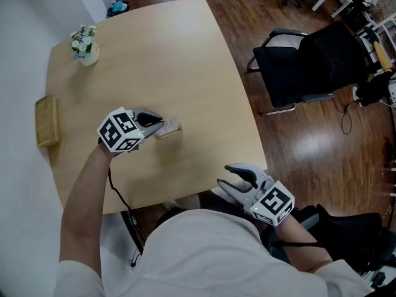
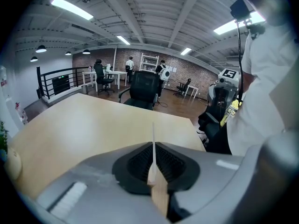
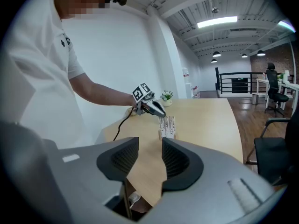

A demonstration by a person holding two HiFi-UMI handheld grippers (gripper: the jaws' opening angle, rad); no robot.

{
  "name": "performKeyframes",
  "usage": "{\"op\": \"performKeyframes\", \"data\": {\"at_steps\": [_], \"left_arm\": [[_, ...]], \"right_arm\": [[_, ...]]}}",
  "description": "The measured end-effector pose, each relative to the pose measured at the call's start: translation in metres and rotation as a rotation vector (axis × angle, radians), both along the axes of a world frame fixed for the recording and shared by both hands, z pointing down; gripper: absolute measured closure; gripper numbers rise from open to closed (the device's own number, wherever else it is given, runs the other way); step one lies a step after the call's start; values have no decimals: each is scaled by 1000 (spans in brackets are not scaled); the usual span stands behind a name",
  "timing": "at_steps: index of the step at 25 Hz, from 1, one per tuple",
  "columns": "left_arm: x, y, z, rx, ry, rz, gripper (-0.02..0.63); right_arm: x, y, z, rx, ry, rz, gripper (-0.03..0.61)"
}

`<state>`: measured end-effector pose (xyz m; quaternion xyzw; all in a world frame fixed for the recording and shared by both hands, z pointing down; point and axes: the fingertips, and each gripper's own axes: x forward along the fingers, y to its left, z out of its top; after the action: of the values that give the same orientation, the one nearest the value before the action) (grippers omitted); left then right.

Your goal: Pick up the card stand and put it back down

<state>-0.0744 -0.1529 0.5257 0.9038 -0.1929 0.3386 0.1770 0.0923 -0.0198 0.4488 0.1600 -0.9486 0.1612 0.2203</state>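
Head view: on the table [image 1: 185, 54], the left gripper [image 1: 158, 126] is clamped on the stand [image 1: 171, 127] near centre. The right gripper [image 1: 228, 178] at 5 o'clock gapes empty. A vase [image 1: 88, 55] at 11 o'clock holds flowers [image 1: 82, 37], and a tray [image 1: 47, 122] at 9 o'clock looks empty.

Left gripper view: the pads pinch the stand edge-on, thin card [image 2: 153, 141] over wooden base [image 2: 160, 195]. With so narrow a hold, it may twist or slip when lifted.

Right gripper view: nothing sits between the parted jaws, and the stand [image 3: 167, 125] is at 12 o'clock.

Pale wood counter [image 1: 185, 60] with a curved right edge fills the upper left and centre of the head view. On it: small pot of white flowers [image 1: 85, 45] near its upper-left corner; flat wooden tray [image 1: 47, 122] at the left edge; card stand [image 1: 168, 128] upright near centre, well apart from both.
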Motion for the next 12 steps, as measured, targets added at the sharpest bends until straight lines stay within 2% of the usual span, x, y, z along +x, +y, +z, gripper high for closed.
{"op": "performKeyframes", "data": {"at_steps": [12], "left_arm": [[4, 0, -29, 31, 22, 30, 597]], "right_arm": [[-1, 1, -3, 7, -6, -6, 416]]}}
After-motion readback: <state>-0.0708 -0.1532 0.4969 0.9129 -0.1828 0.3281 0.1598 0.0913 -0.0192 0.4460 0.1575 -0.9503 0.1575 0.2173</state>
